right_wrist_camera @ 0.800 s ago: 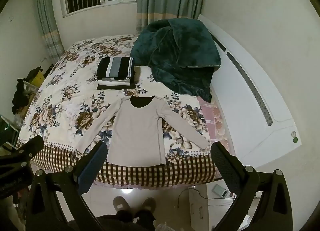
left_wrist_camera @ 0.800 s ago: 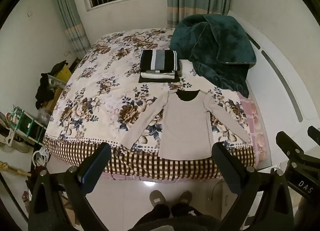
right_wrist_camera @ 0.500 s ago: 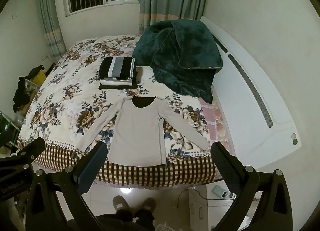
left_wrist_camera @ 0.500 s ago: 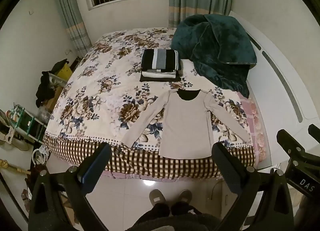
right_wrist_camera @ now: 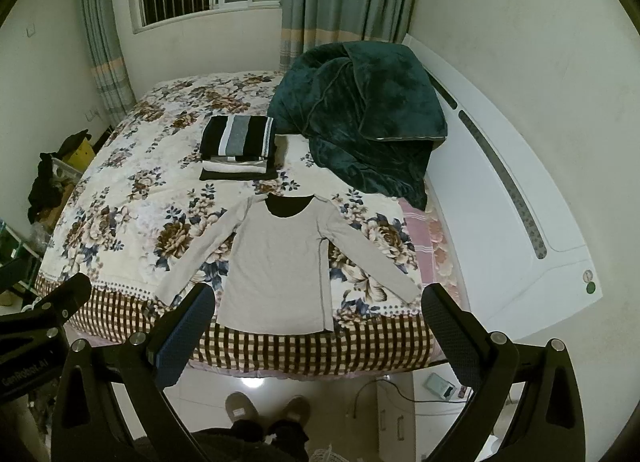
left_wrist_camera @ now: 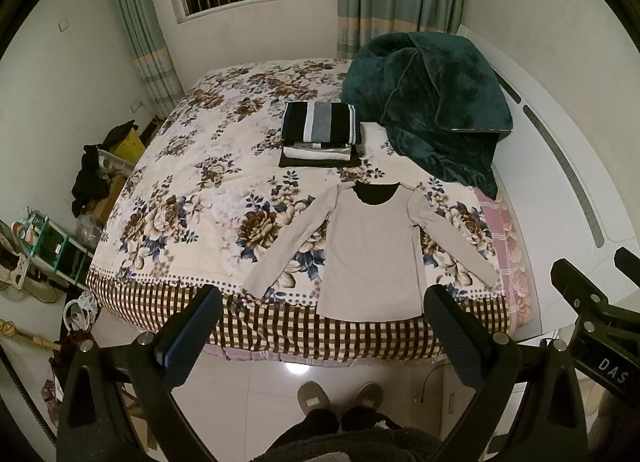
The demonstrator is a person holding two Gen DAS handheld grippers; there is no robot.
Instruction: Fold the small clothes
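Observation:
A beige long-sleeved shirt point(left_wrist_camera: 370, 250) lies flat on the floral bed point(left_wrist_camera: 192, 198), sleeves spread, hem at the near edge; it also shows in the right wrist view point(right_wrist_camera: 280, 258). Behind it sits a stack of folded clothes point(left_wrist_camera: 320, 134) topped by a black, white and grey striped piece, also in the right wrist view point(right_wrist_camera: 238, 148). My left gripper point(left_wrist_camera: 320, 326) is open and empty, held above the floor in front of the bed. My right gripper point(right_wrist_camera: 318, 326) is open and empty, likewise short of the bed edge.
A dark green blanket point(left_wrist_camera: 432, 102) is heaped at the back right of the bed. A white headboard point(right_wrist_camera: 512, 202) runs along the right. Clutter and shelves point(left_wrist_camera: 48, 238) stand at the left. The person's slippers point(left_wrist_camera: 340, 398) are on the tiled floor.
Both views have tilted up slightly, so the bed sits a little lower in the frames. The shirt and stack have not moved.

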